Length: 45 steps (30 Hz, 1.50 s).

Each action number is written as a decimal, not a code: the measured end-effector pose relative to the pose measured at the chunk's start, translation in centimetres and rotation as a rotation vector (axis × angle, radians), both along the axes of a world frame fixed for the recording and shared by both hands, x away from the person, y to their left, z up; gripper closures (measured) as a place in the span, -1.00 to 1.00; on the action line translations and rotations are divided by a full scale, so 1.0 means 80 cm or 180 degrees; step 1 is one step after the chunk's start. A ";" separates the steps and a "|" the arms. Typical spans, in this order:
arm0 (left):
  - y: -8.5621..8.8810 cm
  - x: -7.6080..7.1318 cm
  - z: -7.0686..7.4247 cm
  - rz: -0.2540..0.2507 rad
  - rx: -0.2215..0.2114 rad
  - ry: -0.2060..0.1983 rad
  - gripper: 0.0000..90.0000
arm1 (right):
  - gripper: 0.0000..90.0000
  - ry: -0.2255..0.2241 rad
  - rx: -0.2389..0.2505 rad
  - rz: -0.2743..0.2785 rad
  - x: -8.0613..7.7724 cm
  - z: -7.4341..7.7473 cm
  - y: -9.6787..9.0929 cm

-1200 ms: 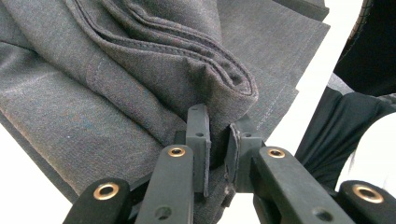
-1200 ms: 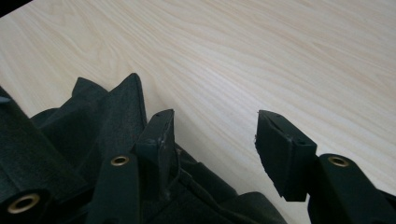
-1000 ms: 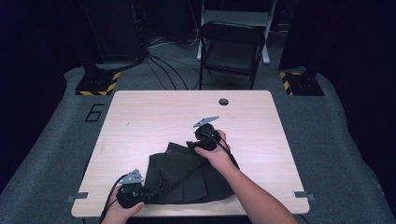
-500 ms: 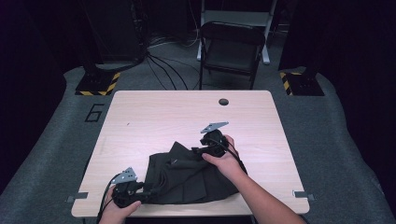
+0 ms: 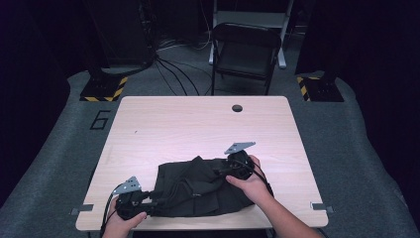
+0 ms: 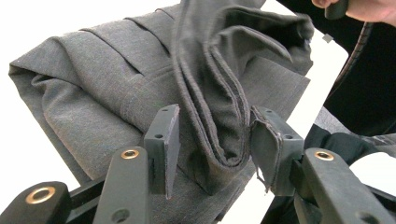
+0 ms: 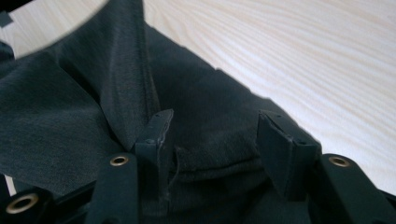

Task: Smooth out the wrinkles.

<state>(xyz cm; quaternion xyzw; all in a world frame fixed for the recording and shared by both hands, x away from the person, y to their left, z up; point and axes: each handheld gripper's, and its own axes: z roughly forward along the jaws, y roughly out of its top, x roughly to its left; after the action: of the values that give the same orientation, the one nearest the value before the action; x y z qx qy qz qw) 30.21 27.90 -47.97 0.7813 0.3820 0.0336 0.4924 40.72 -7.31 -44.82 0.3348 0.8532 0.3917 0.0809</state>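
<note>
The left gripper point(image 5: 148, 197), held low at the near left edge of the table point(image 5: 163, 124), stands with its jaws about half apart after just opening; in the left gripper view a thick folded seam of the dark garment point(image 6: 140, 93) runs between the two pads, the cloth brushing the right pad point(image 6: 271, 149) while a gap shows beside the left one, so nothing is clamped. The garment point(image 5: 198, 188) lies bunched along the near edge of the pale wooden table, spread from the left gripper across to the right hand point(image 5: 250, 183). The right gripper point(image 5: 223, 171) sits at the cloth's far right corner, its grey three-cornered plate tipped upward. In the right gripper view its jaws are roughly half open, a hemmed fold of the garment point(image 7: 210, 135) lying between the pads; the cloth touches the left pad point(image 7: 156, 135) but stops short of the right one, and no pinch is visible. Beyond the table, a folding chair point(image 5: 245, 54) stands on the grey floor, with cables trailing beside it.
</note>
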 end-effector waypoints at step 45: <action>-0.016 0.013 -0.020 -0.0144 0.0411 0.0121 -0.09 | -0.14 0.0081 -0.0123 0.0321 -0.071 -0.043 0.002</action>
<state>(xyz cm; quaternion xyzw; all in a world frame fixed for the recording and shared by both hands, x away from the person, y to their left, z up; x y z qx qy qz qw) 31.25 26.60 -49.54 0.8204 0.3706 0.0323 0.4343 35.05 -7.15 -48.24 0.2948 0.8773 0.3744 0.0567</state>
